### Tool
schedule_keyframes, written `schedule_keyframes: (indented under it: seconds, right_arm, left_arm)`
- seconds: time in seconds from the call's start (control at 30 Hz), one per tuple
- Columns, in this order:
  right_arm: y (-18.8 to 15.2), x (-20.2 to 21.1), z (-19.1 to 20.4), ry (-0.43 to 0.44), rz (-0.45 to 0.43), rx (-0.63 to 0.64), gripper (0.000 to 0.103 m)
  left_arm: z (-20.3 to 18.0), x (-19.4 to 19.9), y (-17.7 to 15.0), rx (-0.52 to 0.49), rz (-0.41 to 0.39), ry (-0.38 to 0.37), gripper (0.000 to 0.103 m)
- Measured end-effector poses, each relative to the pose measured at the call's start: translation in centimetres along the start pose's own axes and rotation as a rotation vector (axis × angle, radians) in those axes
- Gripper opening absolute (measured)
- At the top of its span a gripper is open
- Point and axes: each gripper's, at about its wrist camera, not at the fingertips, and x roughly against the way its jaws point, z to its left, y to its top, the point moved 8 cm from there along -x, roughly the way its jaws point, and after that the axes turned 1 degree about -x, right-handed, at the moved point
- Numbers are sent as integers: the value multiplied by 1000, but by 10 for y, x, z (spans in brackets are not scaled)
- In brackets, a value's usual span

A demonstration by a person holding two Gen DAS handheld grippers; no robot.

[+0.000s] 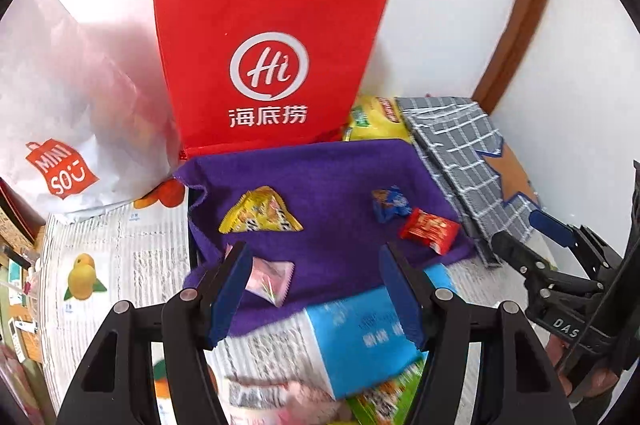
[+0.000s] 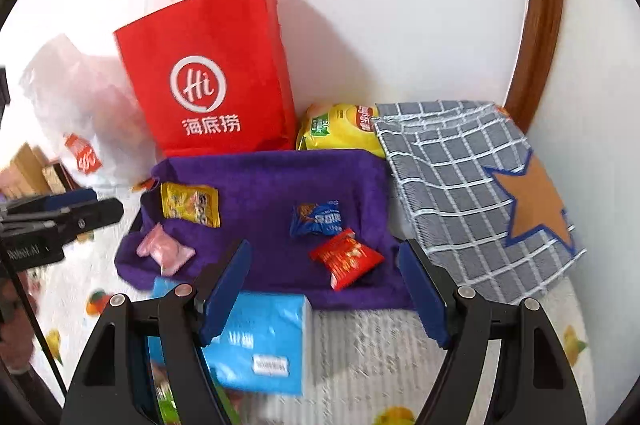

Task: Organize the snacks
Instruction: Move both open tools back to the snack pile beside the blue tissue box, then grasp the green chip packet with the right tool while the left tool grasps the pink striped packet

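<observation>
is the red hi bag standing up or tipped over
Standing up. The red paper bag rests on its base behind the purple cloth, against the white wall, its twine handles rising above the top edge.

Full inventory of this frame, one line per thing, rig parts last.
Purple cloth: 1, middle of table.
Yellow snack packet: 1, cloth's left.
Pink snack packet: 1, cloth's left edge.
Blue candy: 1, on cloth.
Red snack packet: 1, on cloth, right of centre.
Blue pack: 1, in front of cloth.
Red paper bag: 1, upright behind cloth.
White bag: 1, left of red bag.
Yellow chip bag: 1, behind cloth.
Grey checked cloth: 1, orange star, right.
Left claw: open, empty.
Right claw: open, empty.
</observation>
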Motion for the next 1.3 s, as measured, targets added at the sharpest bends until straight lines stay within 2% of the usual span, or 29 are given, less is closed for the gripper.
schedule_keyframes:
  seconds: [0.2,0.53,0.73,0.97,1.1,1.3]
  right_arm:
    - [-29,25,7,55,40,0,76]
    - [-71,51,16,51,52,-3,76]
    - [-91,55,29,85,65,-9,75]
    - [-99,60,41,67,31,35,75]
    - [-100,52,48,95,64,33,72]
    - [-101,34,64,130,103,14,69]
  left_arm:
    - [1,26,-33,17,-10,11,64]
    - [12,52,-86,63,-1,44,64]
    - [14,62,-107,81,0,55,64]
    - [18,71,-124,95,-2,71,64]
    - [27,67,-132,111,8,91,64]
    - [52,49,-150,162,62,86,64]
